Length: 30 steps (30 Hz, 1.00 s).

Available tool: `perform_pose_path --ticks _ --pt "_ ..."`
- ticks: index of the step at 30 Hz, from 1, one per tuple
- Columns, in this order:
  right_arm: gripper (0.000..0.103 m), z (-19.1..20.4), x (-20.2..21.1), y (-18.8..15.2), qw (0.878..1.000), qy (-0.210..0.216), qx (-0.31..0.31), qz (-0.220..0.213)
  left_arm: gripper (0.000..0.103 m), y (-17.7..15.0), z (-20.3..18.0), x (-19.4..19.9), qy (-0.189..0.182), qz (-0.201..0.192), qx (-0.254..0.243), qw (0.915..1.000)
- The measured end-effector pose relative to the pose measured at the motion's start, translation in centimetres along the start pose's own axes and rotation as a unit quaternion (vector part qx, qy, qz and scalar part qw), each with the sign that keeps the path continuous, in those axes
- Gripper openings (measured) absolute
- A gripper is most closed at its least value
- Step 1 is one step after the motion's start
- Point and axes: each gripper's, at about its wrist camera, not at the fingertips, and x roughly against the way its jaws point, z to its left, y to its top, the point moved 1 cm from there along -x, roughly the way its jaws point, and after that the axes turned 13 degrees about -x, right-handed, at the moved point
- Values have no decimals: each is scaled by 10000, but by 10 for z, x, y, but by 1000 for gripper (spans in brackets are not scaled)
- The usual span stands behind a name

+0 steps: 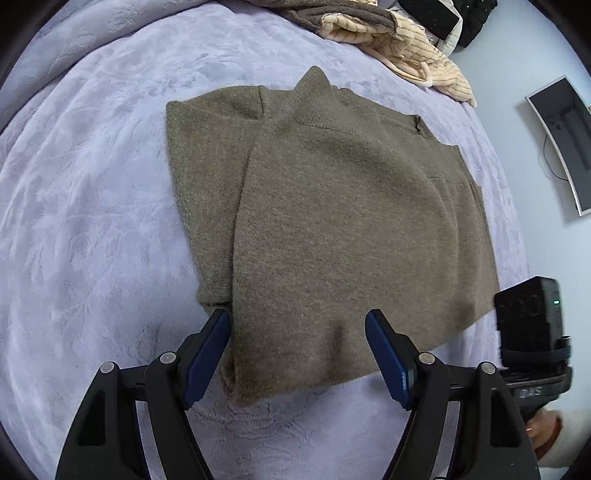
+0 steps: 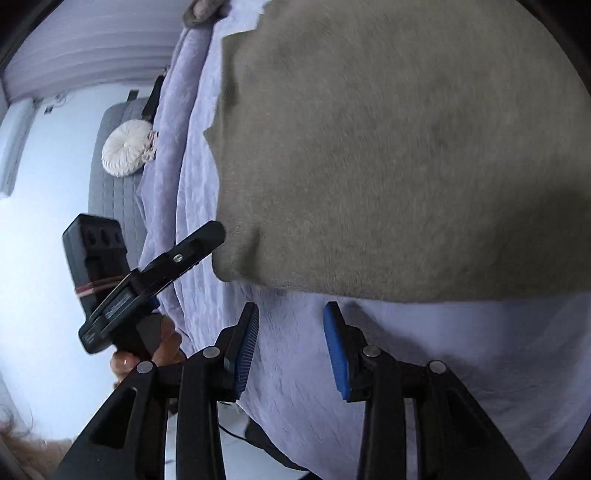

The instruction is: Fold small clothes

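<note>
A lavender plush blanket (image 1: pixel 92 192) covers the bed; pale wall and mirror (image 1: pixel 565 147) beyond. The olive knit sweater (image 1: pixel 332 221) lies flat, partly folded, collar pointing away, long axis running toward the left gripper (image 1: pixel 297 354), whose jaws stand wide astride its hem. Right gripper (image 2: pixel 291 350): parted, empty, just short of the sweater's edge.

I see a bed (image 1: pixel 81 206) spread with a plush lavender blanket (image 2: pixel 369 369) that fills most of both views, under cool, even light. At its far edge a heap of brown and cream striped fabric (image 1: pixel 406 48) lies beside something black (image 1: pixel 476 18), and past that a pale floor (image 1: pixel 517 74) holds a framed mirror (image 1: pixel 565 140) with a thin cable trailing from it. From the right wrist view I make out a grey quilted mat (image 2: pixel 118 177) carrying a round white cushion (image 2: pixel 125 149), and a white wall (image 2: pixel 92 44) behind.
</note>
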Motion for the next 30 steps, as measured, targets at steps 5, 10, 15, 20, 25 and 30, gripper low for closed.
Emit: perform_pose_path --ticks 5,10,15,20,25,30 --pt "40 -20 -11 4 9924 456 -881 -722 7 -7 11 -14 -290 350 114 9989" --pt "8 -3 -2 8 9930 584 -662 -788 7 -14 5 14 -493 -94 101 9987" --pt "8 0 5 -7 9977 48 -115 -668 7 -46 2 16 -407 -46 93 9991" --pt "7 -23 -6 -4 9977 -303 -220 -569 8 -65 19 -8 -113 96 322 9994" --pt "7 -13 -4 -6 9978 -542 6 -390 16 -70 11 12 573 65 179 9982" --pt "11 -6 25 -23 9941 -920 474 -335 18 -51 -1 37 1148 -180 -46 9932"
